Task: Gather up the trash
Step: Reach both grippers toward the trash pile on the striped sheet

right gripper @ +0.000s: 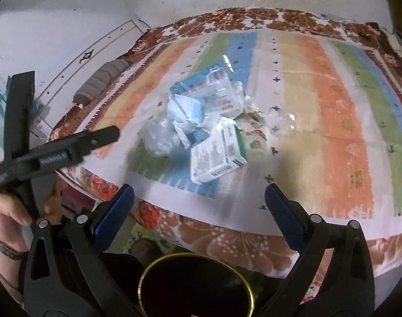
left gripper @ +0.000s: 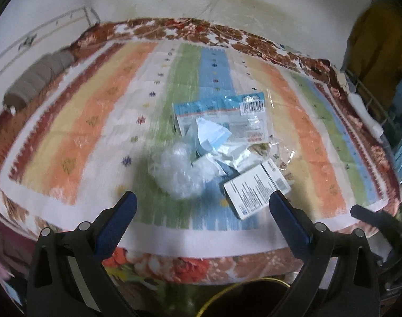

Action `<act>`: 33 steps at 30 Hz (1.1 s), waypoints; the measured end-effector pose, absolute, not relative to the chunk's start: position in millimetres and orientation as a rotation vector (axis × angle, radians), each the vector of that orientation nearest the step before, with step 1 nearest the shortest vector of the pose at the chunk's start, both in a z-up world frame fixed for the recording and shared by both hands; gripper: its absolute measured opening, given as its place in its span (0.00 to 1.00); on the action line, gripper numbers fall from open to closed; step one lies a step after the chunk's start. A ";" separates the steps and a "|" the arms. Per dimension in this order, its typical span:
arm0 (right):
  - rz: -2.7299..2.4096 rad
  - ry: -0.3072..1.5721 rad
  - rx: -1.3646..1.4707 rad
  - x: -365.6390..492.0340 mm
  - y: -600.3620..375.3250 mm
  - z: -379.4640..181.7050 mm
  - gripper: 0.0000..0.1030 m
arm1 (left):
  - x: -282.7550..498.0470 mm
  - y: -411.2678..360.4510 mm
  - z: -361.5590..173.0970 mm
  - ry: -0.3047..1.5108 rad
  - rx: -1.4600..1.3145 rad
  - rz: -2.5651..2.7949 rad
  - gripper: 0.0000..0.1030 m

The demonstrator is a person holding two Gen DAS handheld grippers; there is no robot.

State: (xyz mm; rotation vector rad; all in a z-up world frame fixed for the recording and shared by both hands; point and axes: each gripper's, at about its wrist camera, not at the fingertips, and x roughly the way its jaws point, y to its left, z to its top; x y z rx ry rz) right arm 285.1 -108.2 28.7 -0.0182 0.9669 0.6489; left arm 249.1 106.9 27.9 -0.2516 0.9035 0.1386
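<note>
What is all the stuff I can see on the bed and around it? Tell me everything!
Striped cloth: one, orange, green, blue, yellow, over the bed.
Floral blanket: one, red-brown, under the cloth.
White box: one, nearest edge of pile.
Printed packet: one, blue-white, far side of pile.
Face mask: one, light blue, crumpled, mid-pile.
Clear plastic wad: one, left of pile.
Bolster: one, grey, far left.
Bin: one, dark, gold-rimmed, below bed edge.
Left gripper: fingers open.
Right gripper: fingers open.
Hand: one, holding left gripper.
</note>
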 end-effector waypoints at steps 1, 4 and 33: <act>0.648 0.968 -0.023 289.7 -104.2 30.5 0.91 | 251.7 105.2 29.4 0.898 -0.237 0.133 0.95; 0.652 1.008 -0.069 301.2 -91.8 29.6 0.91 | 254.4 112.3 29.0 0.919 -0.242 0.138 0.95; 0.613 1.159 -0.055 363.5 -75.1 -20.8 0.91 | 342.4 177.7 -4.9 1.057 -0.383 0.131 0.94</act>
